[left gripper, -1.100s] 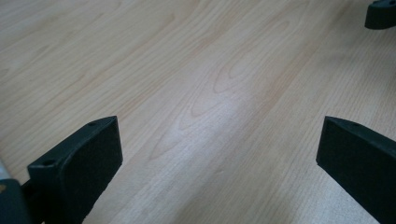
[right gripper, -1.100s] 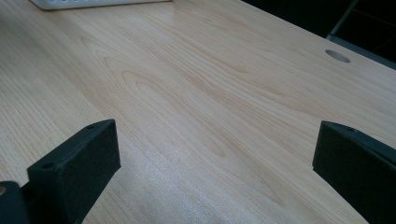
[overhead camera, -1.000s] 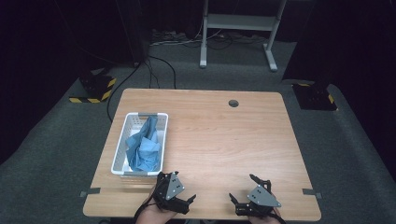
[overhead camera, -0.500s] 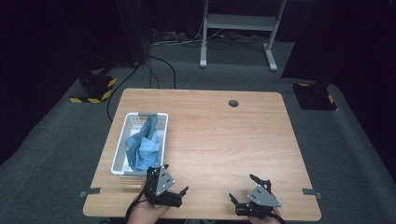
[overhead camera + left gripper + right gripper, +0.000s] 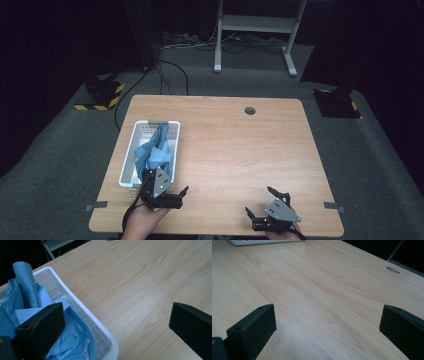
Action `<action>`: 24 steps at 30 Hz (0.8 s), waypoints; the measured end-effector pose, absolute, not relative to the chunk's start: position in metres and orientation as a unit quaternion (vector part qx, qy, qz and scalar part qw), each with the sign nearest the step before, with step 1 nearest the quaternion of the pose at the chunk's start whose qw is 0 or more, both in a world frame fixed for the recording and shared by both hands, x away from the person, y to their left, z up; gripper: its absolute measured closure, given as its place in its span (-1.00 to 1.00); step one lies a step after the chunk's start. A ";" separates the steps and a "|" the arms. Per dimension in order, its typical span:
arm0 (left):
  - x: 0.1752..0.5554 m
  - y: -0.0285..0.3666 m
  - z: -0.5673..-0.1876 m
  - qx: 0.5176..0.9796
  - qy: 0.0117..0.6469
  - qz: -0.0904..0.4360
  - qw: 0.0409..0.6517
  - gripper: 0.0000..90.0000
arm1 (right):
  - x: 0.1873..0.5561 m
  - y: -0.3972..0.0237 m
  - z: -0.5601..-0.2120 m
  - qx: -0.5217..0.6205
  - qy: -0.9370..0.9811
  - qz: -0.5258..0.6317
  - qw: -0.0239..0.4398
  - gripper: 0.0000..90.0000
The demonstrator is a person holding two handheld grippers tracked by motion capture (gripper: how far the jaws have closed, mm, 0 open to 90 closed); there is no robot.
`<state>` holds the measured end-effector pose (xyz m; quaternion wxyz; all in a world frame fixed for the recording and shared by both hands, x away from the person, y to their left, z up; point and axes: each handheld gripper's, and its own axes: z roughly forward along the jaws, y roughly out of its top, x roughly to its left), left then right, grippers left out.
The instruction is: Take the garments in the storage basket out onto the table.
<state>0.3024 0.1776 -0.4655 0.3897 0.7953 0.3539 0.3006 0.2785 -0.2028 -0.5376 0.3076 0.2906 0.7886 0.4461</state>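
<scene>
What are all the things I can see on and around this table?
Table: one, light wood, centre of the high view.
Round hole: one, dark, near the table's far edge.
Basket: one, white with holes, on the table's left side.
Blue cloth: one crumpled bundle, light blue, inside the basket.
Striped floor blocks: two, black with yellow stripes, on the grey carpet either side.
Metal frame: one, grey, behind the table.
Left gripper: one, black, jaws open, at the basket's near end.
Right gripper: one, black, jaws open, near the table's front right.
</scene>
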 end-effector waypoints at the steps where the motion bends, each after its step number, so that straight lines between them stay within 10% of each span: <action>1: 0.303 0.179 -0.466 0.794 0.356 0.301 0.390 -0.98 | 0.278 -0.203 -0.538 0.291 0.789 0.446 0.307 -0.99; 24: 0.342 0.203 -0.452 0.780 0.398 0.333 0.351 -0.98 | 0.278 -0.203 -0.537 0.291 0.788 0.447 0.306 -0.99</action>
